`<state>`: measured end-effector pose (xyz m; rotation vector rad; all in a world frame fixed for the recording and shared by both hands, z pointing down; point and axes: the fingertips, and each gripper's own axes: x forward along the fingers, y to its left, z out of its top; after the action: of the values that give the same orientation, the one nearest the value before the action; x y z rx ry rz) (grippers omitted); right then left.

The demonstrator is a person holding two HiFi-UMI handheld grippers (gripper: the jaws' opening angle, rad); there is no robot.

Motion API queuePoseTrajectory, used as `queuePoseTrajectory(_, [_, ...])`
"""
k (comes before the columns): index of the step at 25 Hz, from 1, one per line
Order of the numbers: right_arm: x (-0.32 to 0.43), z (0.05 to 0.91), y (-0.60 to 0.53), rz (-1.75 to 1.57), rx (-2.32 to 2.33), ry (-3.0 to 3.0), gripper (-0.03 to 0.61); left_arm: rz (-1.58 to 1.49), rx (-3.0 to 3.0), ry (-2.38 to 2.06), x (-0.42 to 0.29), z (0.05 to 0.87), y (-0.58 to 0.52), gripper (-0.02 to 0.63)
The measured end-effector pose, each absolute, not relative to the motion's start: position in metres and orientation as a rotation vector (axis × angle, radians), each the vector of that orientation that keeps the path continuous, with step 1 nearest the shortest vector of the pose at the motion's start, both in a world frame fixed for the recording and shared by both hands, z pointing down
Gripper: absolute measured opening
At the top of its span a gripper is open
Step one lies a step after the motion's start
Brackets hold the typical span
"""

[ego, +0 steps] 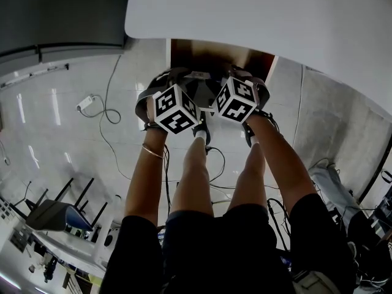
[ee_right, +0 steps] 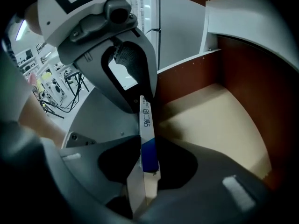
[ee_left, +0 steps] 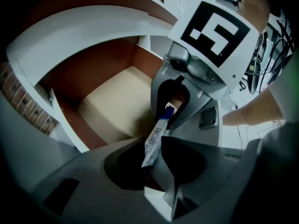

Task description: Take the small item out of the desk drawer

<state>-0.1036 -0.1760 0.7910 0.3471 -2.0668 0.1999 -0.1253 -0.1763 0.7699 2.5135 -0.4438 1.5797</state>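
A small box (ee_right: 145, 125) – thin, flat, white with printed characters and a blue end – is held in the air between the two tools, just above the open drawer (ee_right: 219, 120). The right hand-held gripper (ee_right: 145, 171) has its jaws closed on the blue end, which stands edge-on between them in the right gripper view. The left hand-held gripper (ee_left: 154, 171) clamps the white end, and in its own view the box runs slanting up from its jaws into those of the other tool. Both point steeply down, tips almost meeting, and their marker cubes (ego: 176, 109) sit side by side in the head view. The drawer is pulled out from under the white table (ego: 275, 17). It has reddish-brown side walls and a pale beige bottom, and the box touches neither. The person's forearms reach down on either side of the knees – beyond them lies a glossy tiled floor (ego: 55, 127) with a white cable (ego: 110, 112) looping across it.
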Motion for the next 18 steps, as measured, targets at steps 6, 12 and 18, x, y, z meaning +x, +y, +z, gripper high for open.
queuePoseTrajectory(6, [-0.104,0.786,-0.172,0.192,0.375,-2.072,0.11,1.45,2.539,-0.6,-0.132,0.75,-0.179,0.0])
queuePoseTrajectory(12, [-0.096,0.77,-0.181,0.23,0.444,-2.098,0.109,1.31,2.5,-0.738,-0.144,0.734,-0.181,0.0])
queuePoseTrajectory(18, [-0.084,0.759,-0.183,0.254,0.485,-2.108,0.109,1.248,2.474,-0.797,-0.143,0.724,-0.183,0.002])
